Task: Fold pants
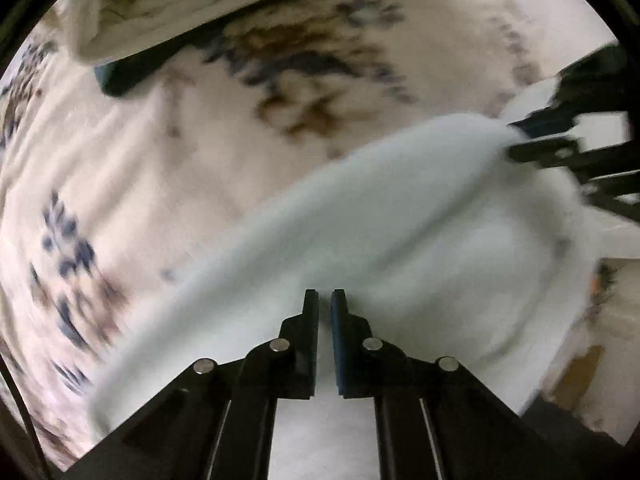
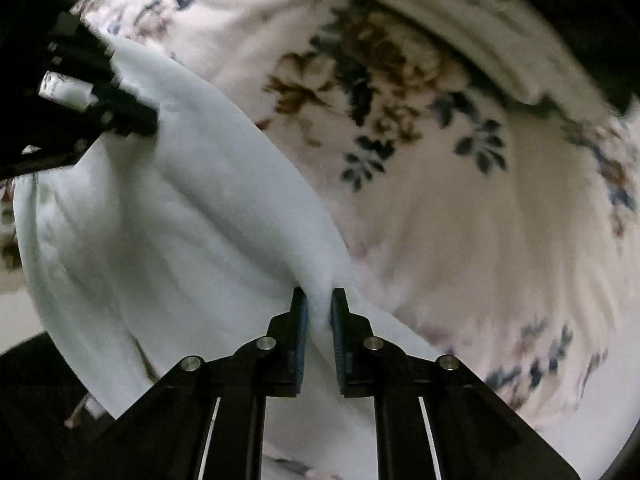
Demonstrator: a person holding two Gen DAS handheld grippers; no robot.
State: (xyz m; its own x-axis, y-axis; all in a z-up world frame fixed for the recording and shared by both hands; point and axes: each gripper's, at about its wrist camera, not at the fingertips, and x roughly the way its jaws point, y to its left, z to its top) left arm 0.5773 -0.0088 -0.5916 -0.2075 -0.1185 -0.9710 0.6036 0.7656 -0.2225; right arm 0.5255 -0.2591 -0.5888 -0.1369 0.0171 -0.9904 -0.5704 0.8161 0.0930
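My left gripper (image 1: 325, 300) points down, and its two black fingers are pinched almost together. My right gripper (image 2: 319, 300) points straight down too, and its fingers are squeezed tight on a bunch of white cloth (image 2: 180, 220).

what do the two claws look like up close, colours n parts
Both match: the left claw and right claw are matte black, each with two flat straight fingers lined with dark blue pads. Angled black link arms carry round silver pins. Thin pale strips run down the body. No cables, sleeves or hands show.
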